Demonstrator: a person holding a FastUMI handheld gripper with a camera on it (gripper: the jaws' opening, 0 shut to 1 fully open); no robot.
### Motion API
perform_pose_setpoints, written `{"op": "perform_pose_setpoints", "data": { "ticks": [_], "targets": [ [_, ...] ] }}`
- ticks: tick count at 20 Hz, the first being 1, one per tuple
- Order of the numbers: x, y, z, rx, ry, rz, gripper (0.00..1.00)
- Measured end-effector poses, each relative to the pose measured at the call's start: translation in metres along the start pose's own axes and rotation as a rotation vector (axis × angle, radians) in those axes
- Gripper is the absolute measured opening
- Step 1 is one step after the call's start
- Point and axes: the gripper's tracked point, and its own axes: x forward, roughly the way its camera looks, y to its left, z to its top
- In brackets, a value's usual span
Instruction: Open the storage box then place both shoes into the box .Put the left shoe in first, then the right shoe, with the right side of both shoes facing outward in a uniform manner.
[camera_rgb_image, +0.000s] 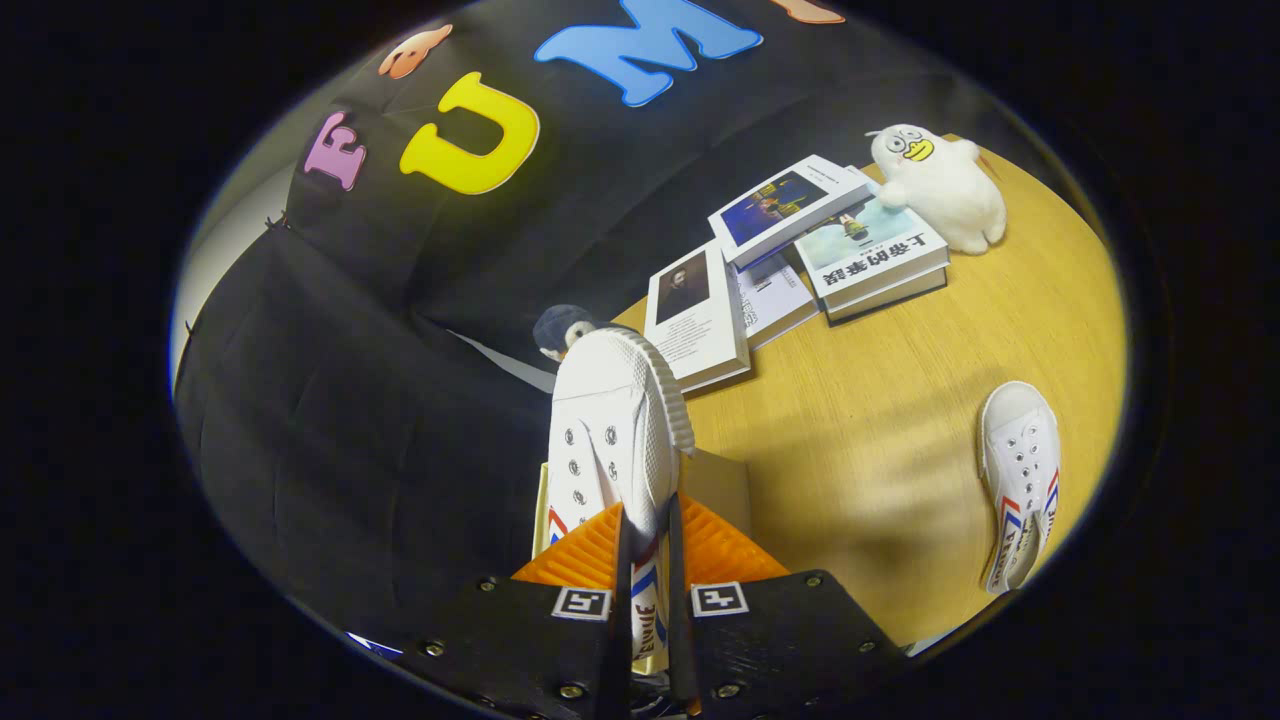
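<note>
Canvas and rubber sit pinched in my hand-held gripper (647, 560): both fingers press on the heel end of a white shoe (612, 430), which I hold lifted, its toe pointing away from me and its ribbed white sole turned to the right. Red and blue stripes show on its side just above the fingertips. Directly beneath the held shoe I see the storage box (715, 480), a pale box with an orange ribbed surface near my fingers; I cannot tell how far its lid is open. The second shoe (1020, 480) lies well off to the right on the wooden tabletop (870, 430), upper side up, toe away from me, apart from the box. Beyond the box, a cluster of books (790, 260) lies spread on the tabletop, some overlapping. A white plush duck (940, 185) rests against the farthest book. A small dark-capped figure (562, 328) peeks out just behind the toe of the held shoe.
</note>
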Motion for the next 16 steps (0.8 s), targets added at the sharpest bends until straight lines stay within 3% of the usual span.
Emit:
{"op": "perform_pose_setpoints", "data": {
  "ticks": [8,16],
  "targets": [
    [0.075,0.041,-0.071,-0.106,0.125,-0.059,0.15],
    [0.132,0.025,-0.127,-0.201,0.252,-0.196,0.15]
  ]
}}
